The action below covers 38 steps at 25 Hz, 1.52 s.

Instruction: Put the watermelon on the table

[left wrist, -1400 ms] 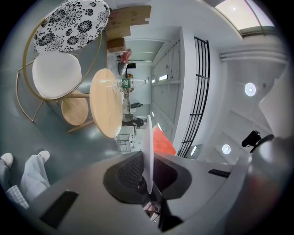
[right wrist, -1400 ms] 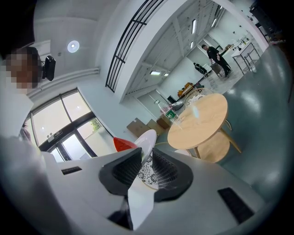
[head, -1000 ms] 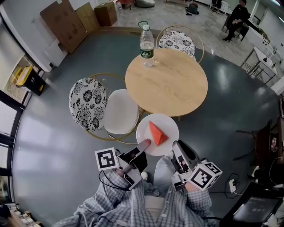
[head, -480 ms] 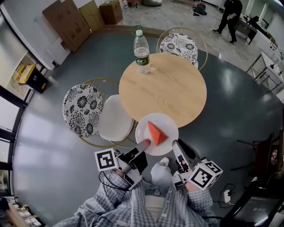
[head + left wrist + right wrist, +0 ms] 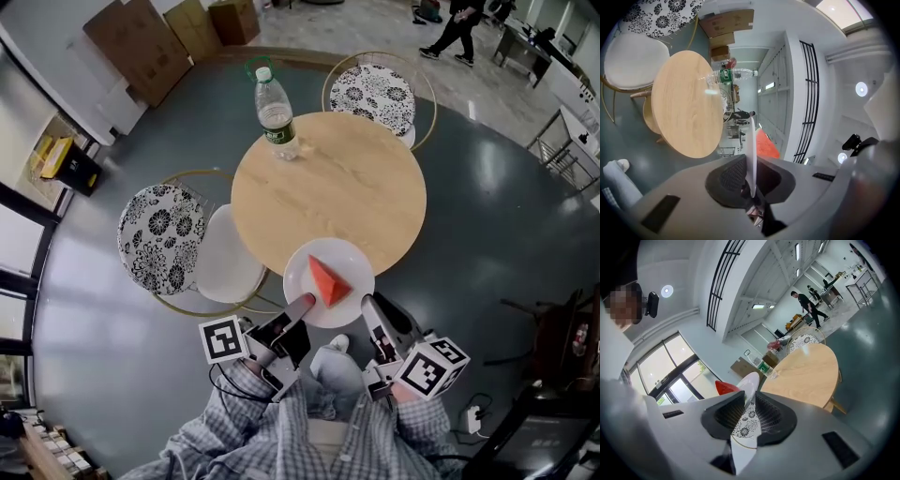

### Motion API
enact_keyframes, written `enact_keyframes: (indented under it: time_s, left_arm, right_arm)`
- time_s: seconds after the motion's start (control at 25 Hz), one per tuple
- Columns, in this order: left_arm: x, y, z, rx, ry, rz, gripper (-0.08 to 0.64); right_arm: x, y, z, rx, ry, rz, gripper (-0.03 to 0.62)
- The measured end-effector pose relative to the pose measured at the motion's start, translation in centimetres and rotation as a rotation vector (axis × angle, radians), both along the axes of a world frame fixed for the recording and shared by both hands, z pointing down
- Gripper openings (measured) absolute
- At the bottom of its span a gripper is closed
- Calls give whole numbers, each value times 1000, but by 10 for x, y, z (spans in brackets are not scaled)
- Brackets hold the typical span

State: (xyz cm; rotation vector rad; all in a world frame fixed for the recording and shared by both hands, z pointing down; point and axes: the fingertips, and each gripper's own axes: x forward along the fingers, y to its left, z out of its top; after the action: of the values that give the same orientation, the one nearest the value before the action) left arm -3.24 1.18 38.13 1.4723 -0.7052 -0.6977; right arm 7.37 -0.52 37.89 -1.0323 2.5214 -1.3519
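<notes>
A red wedge of watermelon [image 5: 328, 280] lies on a white plate [image 5: 306, 263]. Both grippers carry that plate, which hangs level over the near edge of the round wooden table [image 5: 328, 187]. My left gripper [image 5: 303, 306] is shut on the plate's near-left rim, and my right gripper [image 5: 367, 306] is shut on its near-right rim. The left gripper view shows the plate [image 5: 751, 150] edge-on between the left gripper's [image 5: 751, 177] jaws, the watermelon [image 5: 767, 144] just beyond. From the right gripper [image 5: 749, 411], the plate [image 5: 748, 383] and a red tip of watermelon [image 5: 725, 387] show.
A clear water bottle [image 5: 274, 117] with a green label stands at the table's far left. Two chairs with flower-print backs [image 5: 155, 239] [image 5: 377, 92] stand at the left and the far side. Cardboard boxes [image 5: 141, 42] lean at the back; a person [image 5: 457, 28] walks far off.
The plate with the watermelon has come forward with both grippers. It was short of the table and now overlaps its near edge. The distant person has walked left.
</notes>
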Motion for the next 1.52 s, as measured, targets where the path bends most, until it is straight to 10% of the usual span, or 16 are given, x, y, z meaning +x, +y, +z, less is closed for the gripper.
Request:
enact_keyframes:
  time_s: [1.52]
  left_arm:
    - [55,-91,138,-211,-33,270,29]
  right_arm:
    - [54,-64,136,-232,110,273,77]
